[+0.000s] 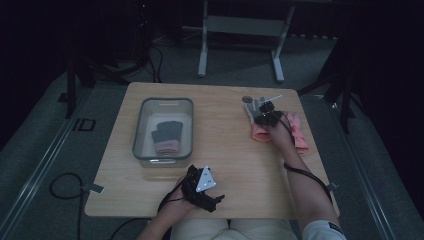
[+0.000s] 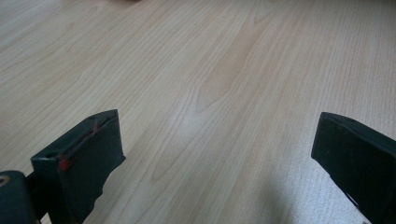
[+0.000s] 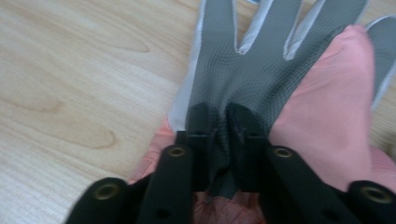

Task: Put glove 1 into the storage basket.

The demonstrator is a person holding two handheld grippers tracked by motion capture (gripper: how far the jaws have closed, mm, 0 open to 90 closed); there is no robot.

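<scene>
Our right tongs (image 3: 219,126) pinch a fold of the grey-and-pink glove (image 3: 261,70) at two o'clock on the surface (image 1: 220,145), its fingertips cut off in the right gripper view; our left tongs (image 2: 210,154) gape empty at six o'clock. A second glove (image 1: 166,137) lies dim in the bin (image 1: 140,125).

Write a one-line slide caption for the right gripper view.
Right gripper pinches the grey palm fabric of a grey-and-pink glove lying on the wooden table.

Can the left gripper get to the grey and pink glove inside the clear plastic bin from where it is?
Probably yes. The left gripper rests open at the near table edge, holding nothing. The clear plastic bin sits just beyond it, open on top, and the grey and pink glove lies uncovered inside. Only the bin's wall stands between, so it would reach over that.
</scene>
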